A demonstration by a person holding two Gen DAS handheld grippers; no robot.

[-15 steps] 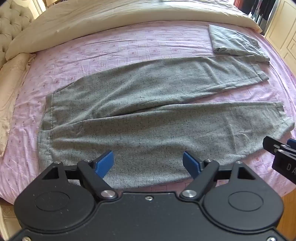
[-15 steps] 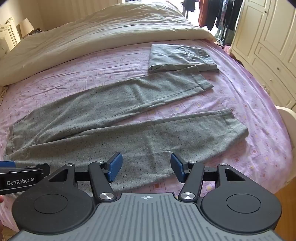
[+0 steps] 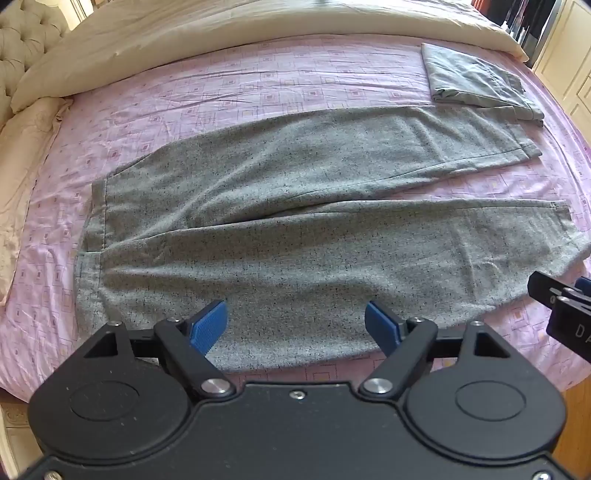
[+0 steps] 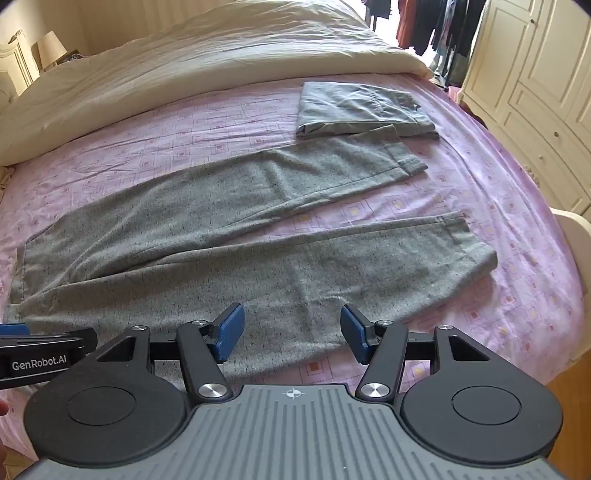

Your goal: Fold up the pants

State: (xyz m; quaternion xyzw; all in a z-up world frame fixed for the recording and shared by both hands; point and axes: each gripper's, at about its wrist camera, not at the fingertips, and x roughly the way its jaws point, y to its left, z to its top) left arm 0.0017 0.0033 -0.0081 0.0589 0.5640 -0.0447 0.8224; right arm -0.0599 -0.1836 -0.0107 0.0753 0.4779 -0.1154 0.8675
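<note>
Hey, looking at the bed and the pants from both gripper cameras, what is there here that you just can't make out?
- Near edge of the gray pants: both views, hidden behind the left gripper and right gripper bodies.
- Folded gray garment: both views, its inner layers are covered by its own top fold.
- Hanging clothes: right wrist view, cut off by the top edge.

Pink patterned sheet (image 3: 258, 85) covering the bed | cream duvet (image 4: 221, 62) bunched along far side | folded grey garment (image 4: 362, 110) on sheet | cream wardrobe (image 4: 535, 74) at right | hanging clothes (image 4: 436, 22) beyond
</note>
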